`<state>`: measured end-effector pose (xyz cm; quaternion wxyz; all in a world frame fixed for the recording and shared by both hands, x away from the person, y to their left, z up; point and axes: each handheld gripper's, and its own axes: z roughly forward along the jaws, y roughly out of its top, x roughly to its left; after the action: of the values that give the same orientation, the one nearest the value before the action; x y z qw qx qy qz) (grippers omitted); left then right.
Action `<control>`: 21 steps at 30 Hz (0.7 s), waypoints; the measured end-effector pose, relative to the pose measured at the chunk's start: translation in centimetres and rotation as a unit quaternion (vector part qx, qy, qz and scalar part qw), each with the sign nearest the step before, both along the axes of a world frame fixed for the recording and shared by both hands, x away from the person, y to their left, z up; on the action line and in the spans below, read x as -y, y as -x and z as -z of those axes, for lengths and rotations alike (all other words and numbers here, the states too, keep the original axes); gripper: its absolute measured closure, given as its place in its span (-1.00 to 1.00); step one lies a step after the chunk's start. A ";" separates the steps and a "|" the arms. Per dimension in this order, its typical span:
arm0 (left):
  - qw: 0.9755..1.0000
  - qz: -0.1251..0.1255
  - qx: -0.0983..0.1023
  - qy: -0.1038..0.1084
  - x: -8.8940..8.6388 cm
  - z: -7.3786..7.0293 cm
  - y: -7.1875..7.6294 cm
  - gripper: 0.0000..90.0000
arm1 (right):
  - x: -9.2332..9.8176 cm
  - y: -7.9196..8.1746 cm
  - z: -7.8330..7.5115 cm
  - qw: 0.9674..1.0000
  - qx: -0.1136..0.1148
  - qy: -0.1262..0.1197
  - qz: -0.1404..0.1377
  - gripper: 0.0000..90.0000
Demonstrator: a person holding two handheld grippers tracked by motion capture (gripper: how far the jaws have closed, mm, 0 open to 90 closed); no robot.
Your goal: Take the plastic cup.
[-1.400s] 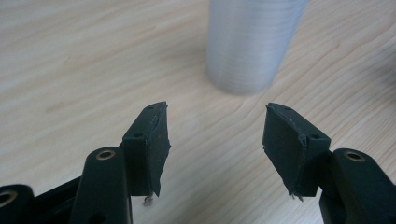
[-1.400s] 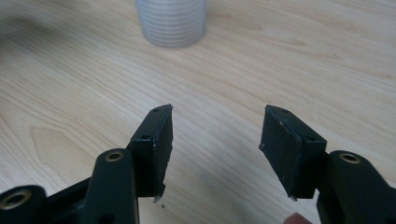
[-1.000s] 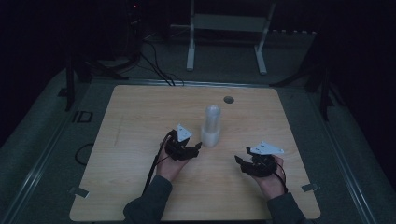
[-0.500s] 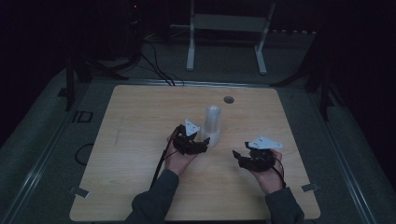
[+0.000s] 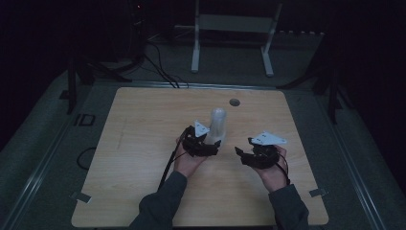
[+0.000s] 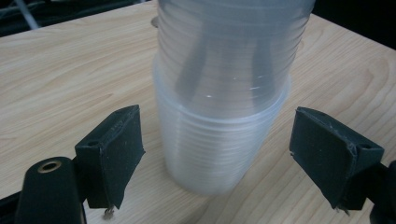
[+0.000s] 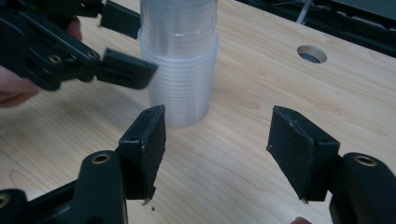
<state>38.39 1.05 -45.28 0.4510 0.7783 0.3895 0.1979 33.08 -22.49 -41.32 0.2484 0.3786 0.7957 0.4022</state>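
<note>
1. Dark surroundings frame a pale wooden table (image 5: 143, 143), with a white metal frame (image 5: 232, 28) standing on the floor beyond its far edge and black cables (image 5: 158, 67) trailing over the grey floor.
2. A round hole (image 5: 234, 102) is cut into the tabletop near the far edge; in the right gripper view it is seen beyond the right jaw.
3. A stack of clear plastic cups (image 6: 219, 116) stands upright on the table. What the cups hold cannot be made out through the ribbed, cloudy walls.
4. The top of the stack is cut off in both gripper views, so the number of cups cannot be counted.
5. The left gripper (image 6: 219, 154) is held wide open, with the lower part of the stack between its two jaws. A gap of bare wood is seen on each side, so neither jaw is touching the cups.
6. The right gripper (image 7: 217, 149) is also spread wide and holds nothing. The stack stands beyond its left jaw, near but apart, and only bare wood lies between the jaws.
7. In the right gripper view the left gripper's jaws are seen on either side of the stack, with part of a hand (image 7: 14, 88) behind them.
8. Both forearms, in grey sleeves (image 5: 160, 206), are seen entering from the near edge in the high view.
</note>
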 end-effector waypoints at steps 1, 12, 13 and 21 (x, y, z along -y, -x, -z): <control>1.000 0.001 0.000 0.003 0.1 0.1 -0.1 -0.61 | -0.1 -0.1 -0.1 1.000 0.001 -0.001 -0.001 -0.19; 0.999 0.005 -0.001 0.032 0.3 0.5 -0.6 -0.53 | -1.4 -1.4 -1.1 1.000 0.011 0.007 -0.010 -0.19; 0.999 0.005 0.003 0.034 0.3 0.5 -0.6 -0.53 | -1.6 -1.6 -1.3 1.000 0.013 0.007 -0.011 -0.19; 0.999 -0.001 0.017 0.031 0.6 0.6 -0.5 -0.54 | -2.3 -2.5 -1.8 1.000 0.015 -0.002 -0.014 -0.19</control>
<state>38.93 0.49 -45.91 0.4809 0.7601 0.3889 0.1992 35.60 -20.21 -39.57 0.2538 0.3623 0.7963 0.4126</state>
